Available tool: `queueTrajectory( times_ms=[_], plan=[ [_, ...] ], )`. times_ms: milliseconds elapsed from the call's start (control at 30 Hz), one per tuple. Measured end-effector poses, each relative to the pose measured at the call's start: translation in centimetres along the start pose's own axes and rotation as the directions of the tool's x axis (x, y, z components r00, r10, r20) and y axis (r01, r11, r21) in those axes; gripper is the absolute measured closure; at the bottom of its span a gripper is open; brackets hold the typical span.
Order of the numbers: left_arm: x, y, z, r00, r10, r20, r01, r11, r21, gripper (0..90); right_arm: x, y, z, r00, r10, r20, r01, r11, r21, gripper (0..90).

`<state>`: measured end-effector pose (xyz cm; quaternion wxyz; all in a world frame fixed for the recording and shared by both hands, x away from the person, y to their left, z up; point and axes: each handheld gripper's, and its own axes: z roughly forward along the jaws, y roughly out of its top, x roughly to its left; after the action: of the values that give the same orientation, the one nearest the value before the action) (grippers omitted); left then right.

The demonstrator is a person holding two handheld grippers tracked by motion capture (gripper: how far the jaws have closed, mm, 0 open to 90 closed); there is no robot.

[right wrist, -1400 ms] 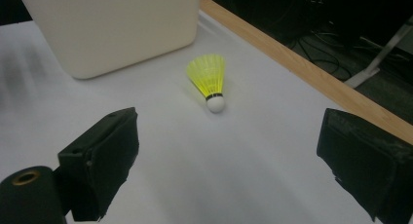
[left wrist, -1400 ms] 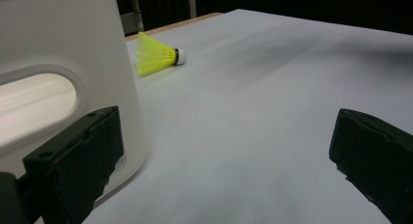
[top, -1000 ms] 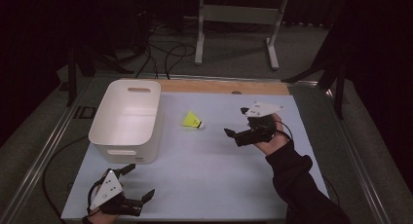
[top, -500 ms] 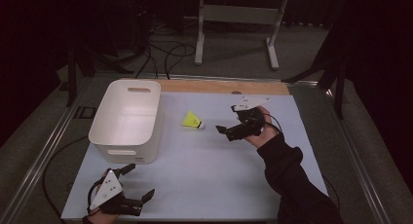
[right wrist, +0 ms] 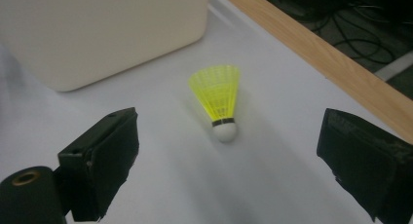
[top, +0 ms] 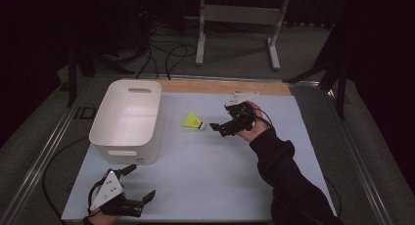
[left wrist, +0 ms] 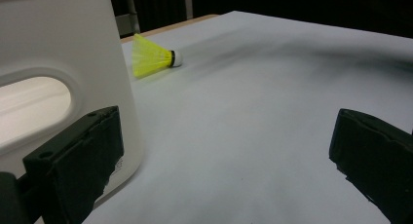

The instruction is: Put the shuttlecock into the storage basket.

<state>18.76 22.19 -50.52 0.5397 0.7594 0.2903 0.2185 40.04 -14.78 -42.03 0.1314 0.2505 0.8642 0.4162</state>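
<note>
Dark room, cables on the floor and a metal stand at the back, with a pale blue-grey table (top: 205,176) lit up in the middle and a wooden strip along its far edge. The yellow shuttlecock (top: 194,121) lies on its side near the table's centre, white cork tip pointing toward the right gripper (top: 221,129), feather skirt toward the white bin (top: 128,118). The right arm, in a dark sleeve, reaches in from the lower right, hand wrapped around the gripper, which is levelled at the shuttlecock from just beside it. In the right gripper view the shuttlecock (right wrist: 218,101) sits squarely between the two black jaws, a bit ahead of them, not touched; the jaws are spread wide with nothing in them. The bin stands just left of the shuttlecock, apart from it. The left gripper (top: 138,188) rests low at the near left corner of the table, in front of the bin, also spread wide and empty, with the shuttlecock (left wrist: 152,60) well ahead of it.
</note>
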Motion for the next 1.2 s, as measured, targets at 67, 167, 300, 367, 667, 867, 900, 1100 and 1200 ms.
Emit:
queueTrajectory(
  times_ms=[67,167,300,367,667,867,900,1100,1200],
  plan=[
    [0.0,0.0,0.0,1.0,0.002,0.003,-0.002,1.0,0.001,0.0,0.0,0.1,0.5,1.0,-0.003,-0.005,0.003,1.0,0.007,8.1],
    [0.0,0.0,-0.1,1.0,0.001,0.002,-0.001,1.0,0.001,0.0,0.1,0.1,1.4,0.9999,0.002,-0.016,-0.002,1.0,0.017,8.1],
    [0.0,0.0,-0.1,1.0,0.0,0.004,0.0,1.0,0.001,0.0,0.1,0.3,2.4,0.9997,-0.001,-0.023,0.002,0.999,0.039,8.1],
    [0.0,0.0,-0.1,1.0,-0.004,0.007,0.004,1.0,-0.001,0.0,0.2,0.3,2.8,0.9999,-0.001,-0.014,0.001,0.999,0.054,8.1],
    [0.0,0.0,-0.1,0.9999,-0.005,0.011,0.005,1.0,-0.001,0.0,0.1,0.4,4.7,0.9993,0.017,-0.034,-0.013,0.994,0.113,8.6],
    [0.0,0.0,-0.1,0.9999,-0.007,0.013,0.007,1.0,0.001,0.0,0.1,0.5,6.0,0.9991,0.019,-0.038,-0.013,0.988,0.157,9.5],
    [0.0,0.0,-0.1,0.9999,-0.007,0.014,0.007,1.0,0.0,0.0,0.1,0.5,6.2,0.9991,0.021,-0.037,-0.015,0.987,0.163,9.5],
    [0.0,0.0,-0.1,0.9998,-0.008,0.015,0.008,1.0,0.001,0.0,0.0,0.5,7.3,0.9987,0.033,-0.039,-0.025,0.98,0.197,13.2],
    [0.0,0.0,-0.1,0.9998,-0.007,0.017,0.007,1.0,-0.001,0.0,-0.2,0.4,7.8,0.9982,0.052,-0.031,-0.044,0.976,0.214,15.0]
  ],
)
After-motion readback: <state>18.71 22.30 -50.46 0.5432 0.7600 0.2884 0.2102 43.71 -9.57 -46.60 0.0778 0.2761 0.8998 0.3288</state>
